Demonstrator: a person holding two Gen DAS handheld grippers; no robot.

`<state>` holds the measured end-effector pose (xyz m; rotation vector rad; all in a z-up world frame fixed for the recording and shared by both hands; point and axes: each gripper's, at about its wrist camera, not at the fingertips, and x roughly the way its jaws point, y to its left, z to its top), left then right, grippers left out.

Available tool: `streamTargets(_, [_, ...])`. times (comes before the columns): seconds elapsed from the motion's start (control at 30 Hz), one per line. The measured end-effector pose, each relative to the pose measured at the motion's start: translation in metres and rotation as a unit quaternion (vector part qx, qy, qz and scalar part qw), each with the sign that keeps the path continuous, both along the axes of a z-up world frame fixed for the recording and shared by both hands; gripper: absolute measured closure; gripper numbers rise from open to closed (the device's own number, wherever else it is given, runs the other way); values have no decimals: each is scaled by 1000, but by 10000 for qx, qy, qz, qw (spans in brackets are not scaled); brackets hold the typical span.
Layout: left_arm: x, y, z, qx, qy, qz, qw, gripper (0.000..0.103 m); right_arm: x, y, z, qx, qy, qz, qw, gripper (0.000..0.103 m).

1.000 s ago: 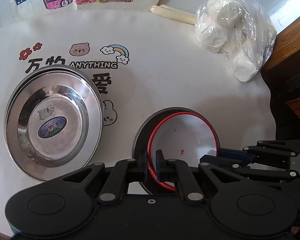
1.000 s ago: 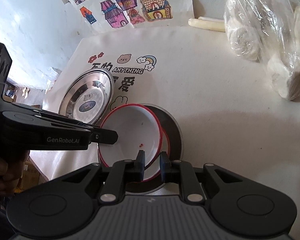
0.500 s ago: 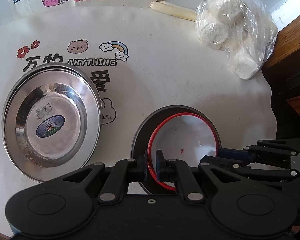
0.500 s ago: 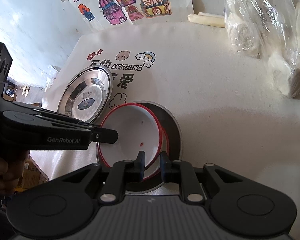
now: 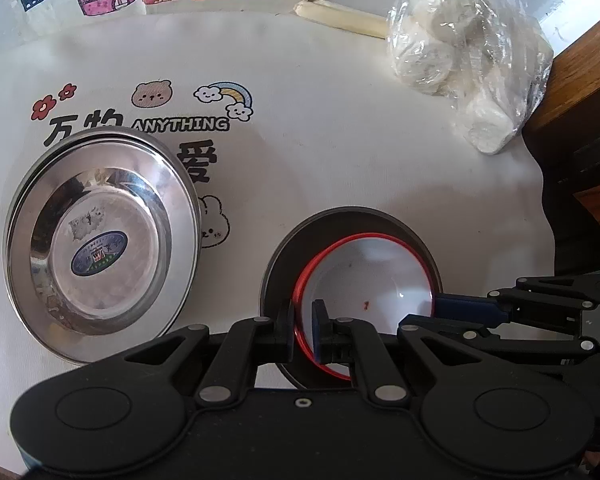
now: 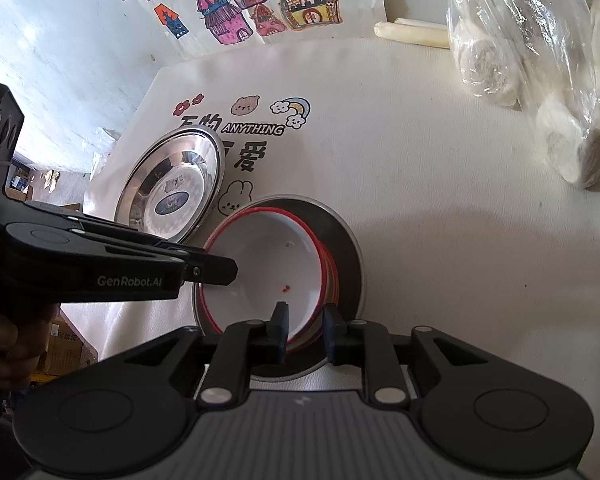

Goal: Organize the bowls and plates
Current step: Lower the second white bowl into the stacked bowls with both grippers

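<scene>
Sitting inside a dark grey metal dish (image 5: 414, 232), the white bowl (image 5: 374, 276) is showing a thin red rim and one tiny red speck on its smooth inside. In the right wrist view a second red rim is peeking out just under it, so more than one bowl (image 6: 260, 268) is nesting in the dish (image 6: 350, 256).

The left gripper (image 5: 303, 330) is pinching the near edge of the white bowl, with its jaws almost closed, one finger outside the rim and one inside. The right gripper (image 6: 304, 334) is reaching over the other edge of the bowl. Its jaws are standing a little wider apart around the red rims, and I cannot tell if they are squeezing them.

Beside the dish, to the left, a shiny silver plate (image 5: 100, 232) is lying flat on the bench (image 5: 340, 140), which is wearing a white cloth with cartoon pictures. The plate has a blue oval sticker in the middle. A clear bag of white lumps (image 5: 460, 64) is resting far back on the right.
</scene>
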<state>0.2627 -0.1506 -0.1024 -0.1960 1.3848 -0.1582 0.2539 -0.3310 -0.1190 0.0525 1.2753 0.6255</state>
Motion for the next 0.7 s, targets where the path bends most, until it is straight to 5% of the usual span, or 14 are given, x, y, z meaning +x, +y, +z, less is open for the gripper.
streamTargets(0.27, [0, 0, 0, 15, -4, -18, 10000, 94, -2, -1, 0, 11, -11, -25, 10000, 78])
streamTargets(0.7, [-4, 2, 12, 167, -217, 53, 9996, 80, -3, -10, 12, 78, -158, -84, 9998, 74])
